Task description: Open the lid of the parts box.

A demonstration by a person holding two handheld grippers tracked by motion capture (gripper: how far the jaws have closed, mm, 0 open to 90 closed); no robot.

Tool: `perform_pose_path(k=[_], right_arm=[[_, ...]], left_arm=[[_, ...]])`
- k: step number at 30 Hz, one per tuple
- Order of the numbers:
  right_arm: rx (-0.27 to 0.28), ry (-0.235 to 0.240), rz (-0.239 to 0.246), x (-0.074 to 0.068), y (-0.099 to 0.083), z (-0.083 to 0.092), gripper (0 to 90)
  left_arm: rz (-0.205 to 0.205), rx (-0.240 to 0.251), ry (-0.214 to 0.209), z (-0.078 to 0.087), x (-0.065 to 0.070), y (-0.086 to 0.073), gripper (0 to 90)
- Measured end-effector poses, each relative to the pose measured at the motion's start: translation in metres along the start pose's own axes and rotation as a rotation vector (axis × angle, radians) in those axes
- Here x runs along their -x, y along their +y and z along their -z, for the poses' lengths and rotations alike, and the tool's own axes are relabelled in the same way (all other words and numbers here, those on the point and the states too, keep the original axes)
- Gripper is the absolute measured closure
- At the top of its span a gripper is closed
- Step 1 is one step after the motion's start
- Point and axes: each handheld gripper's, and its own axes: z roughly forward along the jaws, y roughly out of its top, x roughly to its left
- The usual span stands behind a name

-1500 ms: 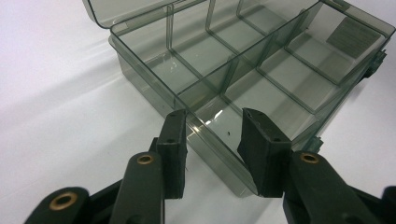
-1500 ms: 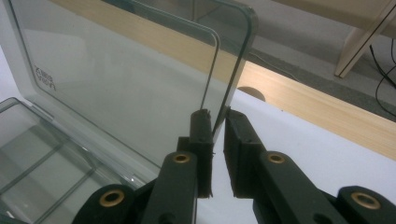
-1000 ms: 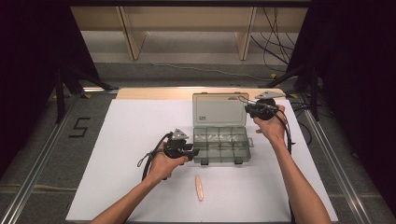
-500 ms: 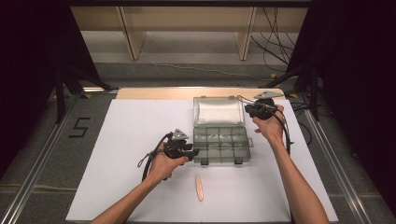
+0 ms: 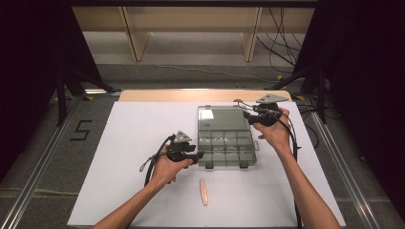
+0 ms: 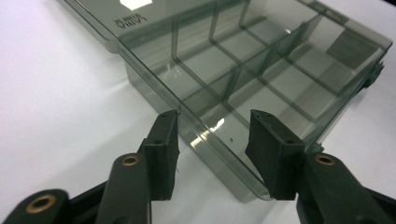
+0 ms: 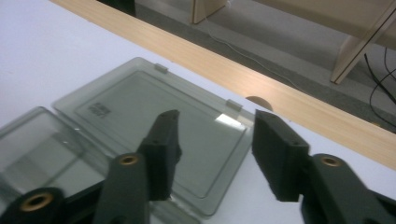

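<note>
A smoky clear compartment box (image 5: 228, 149) lies open mid-table, its lid (image 5: 222, 119) flat behind it. My left gripper (image 5: 198, 155) is at the box's near left corner. In the left gripper view its jaws have just been opening, and the left gripper (image 6: 214, 140) straddles the box wall (image 6: 205, 140) without pressing it. My right gripper (image 5: 244, 113) hovers at the lid's far right corner. In the right gripper view the right gripper (image 7: 212, 140) has also just been opening, and the lid (image 7: 154, 126) lies below its parted jaws, untouched.
A pale peach stick (image 5: 204, 192) lies on the white table sheet (image 5: 129, 143) in front of the box. A wooden strip (image 5: 191, 95) borders the far edge. Metal rails (image 5: 38, 167) run along both sides, and wooden shelf legs (image 5: 131, 33) stand beyond.
The right gripper's jaws have spread and let go of the lid, which has settled flat. The left gripper's jaws stand wider; that hand stayed put.
</note>
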Motion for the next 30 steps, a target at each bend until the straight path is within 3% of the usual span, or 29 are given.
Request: perform_pose_path(k=[2,8,14,16,19,23,26,28,30], right_arm=[[0.009,0.006,0.0,-0.007,0.003,0.007,44.1],[0.036,0.036,0.004,-0.03,0.012,0.024,38.5],[0.031,0.1,-0.007,-0.048,0.012,0.031,36.3],[0.02,0.111,0.008,-0.055,0.012,0.033,35.1],[0.017,0.129,0.019,-0.064,0.011,0.037,33.8],[0.002,0.159,0.043,-0.078,0.011,0.044,32.5],[-0.007,0.186,0.055,-0.09,0.009,0.047,31.5],[-0.016,0.207,0.074,-0.097,0.007,0.048,31.3],[-0.031,0.217,0.08,-0.102,0.004,0.049,29.8]], left_arm=[[0.015,0.034,-0.033,0.005,0.0,0.002,46.0],[-0.01,0.103,-0.062,0.026,0.004,0.008,37.2],[-0.109,0.127,-0.047,0.055,0.008,0.007,30.9],[-0.119,0.142,-0.031,0.065,0.007,0.007,29.4],[-0.104,0.177,-0.025,0.08,0.004,0.005,28.2],[-0.099,0.181,-0.013,0.092,0.005,-0.001,21.4],[-0.077,0.207,-0.025,0.1,0.008,-0.007,20.3],[-0.1,0.216,-0.025,0.104,0.01,-0.011,20.3],[-0.085,0.228,-0.038,0.108,0.012,-0.017,20.3]])
